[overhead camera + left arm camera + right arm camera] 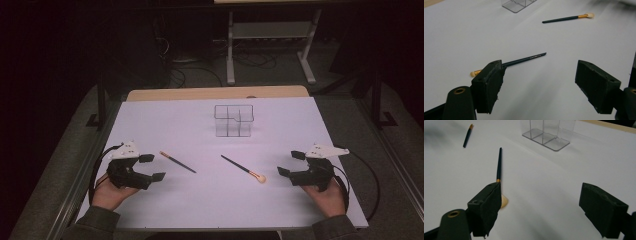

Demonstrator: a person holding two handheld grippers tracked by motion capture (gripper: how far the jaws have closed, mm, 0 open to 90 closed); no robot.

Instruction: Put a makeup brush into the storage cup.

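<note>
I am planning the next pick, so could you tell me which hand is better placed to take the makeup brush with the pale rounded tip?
Probably the right: the right tool is open nearest the black-handled, pale-tipped brush, whose tip points toward it.

Two brushes (177,161) (243,169) before organizer (234,120)

Each hand carries a black two-jaw tool. The left gripper (151,167) and the right gripper (291,163) both wear a pale grey three-cornered plate on top, and a black cable loops out from each. Their jaws are blocky, matt black pads with rough, worn edges, fixed to arms with a brass-ringed hole. The person's sleeves (97,221) are olive green.
</note>
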